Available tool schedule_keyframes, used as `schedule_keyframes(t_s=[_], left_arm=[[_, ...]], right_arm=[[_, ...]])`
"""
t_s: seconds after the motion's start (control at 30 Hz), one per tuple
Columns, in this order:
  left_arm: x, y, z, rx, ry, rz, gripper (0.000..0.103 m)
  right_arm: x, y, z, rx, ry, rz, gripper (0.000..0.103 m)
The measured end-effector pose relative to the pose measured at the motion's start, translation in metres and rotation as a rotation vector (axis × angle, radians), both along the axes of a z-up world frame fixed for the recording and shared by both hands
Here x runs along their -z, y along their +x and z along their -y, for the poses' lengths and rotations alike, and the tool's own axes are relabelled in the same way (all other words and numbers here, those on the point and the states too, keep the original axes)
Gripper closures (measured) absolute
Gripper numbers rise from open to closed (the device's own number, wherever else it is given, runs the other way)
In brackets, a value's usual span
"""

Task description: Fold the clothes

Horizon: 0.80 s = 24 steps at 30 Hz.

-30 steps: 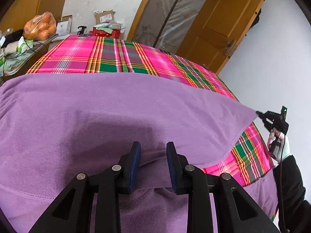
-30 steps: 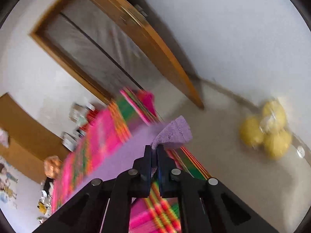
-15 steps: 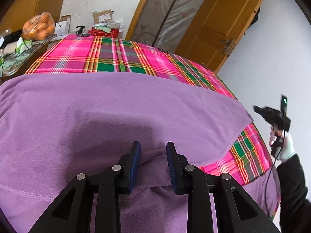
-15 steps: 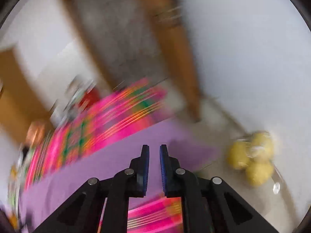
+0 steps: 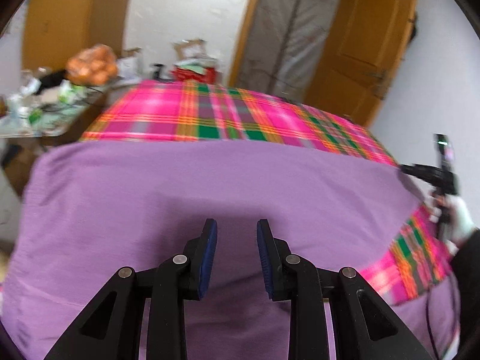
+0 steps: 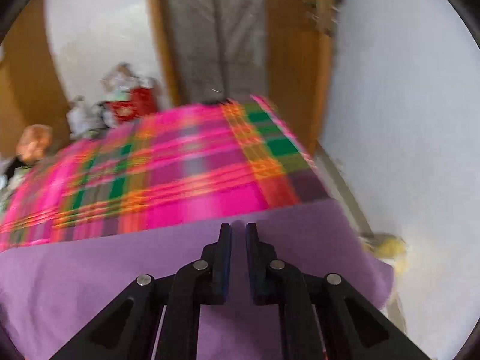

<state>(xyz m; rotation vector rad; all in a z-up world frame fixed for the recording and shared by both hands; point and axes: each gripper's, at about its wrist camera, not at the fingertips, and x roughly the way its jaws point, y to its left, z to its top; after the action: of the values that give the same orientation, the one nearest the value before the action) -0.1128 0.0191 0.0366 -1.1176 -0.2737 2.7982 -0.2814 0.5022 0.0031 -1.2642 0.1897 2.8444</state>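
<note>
A purple garment (image 5: pixel 210 180) lies spread flat over a pink plaid bed sheet (image 5: pixel 225 114). My left gripper (image 5: pixel 236 225) hovers open just above the garment's near part, nothing between its blue pads. In the left wrist view my right gripper (image 5: pixel 405 169) reaches the garment's far right corner, held by a gloved hand (image 5: pixel 459 219). The blurred right wrist view shows the right gripper (image 6: pixel 238 228) above the purple garment (image 6: pixel 90 270) near its far edge. Its fingers stand a narrow gap apart and hold nothing. Beyond it lies the plaid sheet (image 6: pixel 180 174).
A cluttered side table (image 5: pixel 45 105) with a bag of oranges (image 5: pixel 91 64) stands left of the bed. A red box (image 5: pixel 195 73) sits at the bed's far end. A wooden door (image 5: pixel 369 45) and white wall are right. Yellow fruit (image 6: pixel 390 246) lies on the floor.
My right gripper let go of the garment's corner, which dropped onto the bed, then swung back over the cloth. The left gripper stayed open and drew back slightly.
</note>
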Motion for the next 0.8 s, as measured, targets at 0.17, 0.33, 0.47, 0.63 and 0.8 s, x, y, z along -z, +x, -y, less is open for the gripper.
schedule_keyframes(t_s=[0.17, 0.33, 0.47, 0.63, 0.8], left_arm=[[0.007, -0.007, 0.005, -0.067, -0.067, 0.054, 0.075], [0.017, -0.013, 0.017, -0.119, -0.127, 0.113, 0.075], [0.016, -0.010, 0.032, -0.167, -0.114, 0.120, 0.075], [0.009, -0.005, 0.049, -0.256, -0.106, 0.096, 0.075], [0.018, -0.011, 0.062, -0.288, -0.073, 0.127, 0.075]], right_arm=[[0.004, -0.001, 0.069, -0.244, -0.060, 0.058, 0.092], [0.011, -0.029, 0.097, -0.213, 0.057, 0.100, 0.092], [0.002, -0.029, 0.121, -0.228, 0.067, 0.062, 0.088], [-0.001, -0.027, 0.168, -0.354, 0.035, 0.047, 0.088], [0.008, -0.040, 0.194, -0.332, 0.103, 0.086, 0.086]])
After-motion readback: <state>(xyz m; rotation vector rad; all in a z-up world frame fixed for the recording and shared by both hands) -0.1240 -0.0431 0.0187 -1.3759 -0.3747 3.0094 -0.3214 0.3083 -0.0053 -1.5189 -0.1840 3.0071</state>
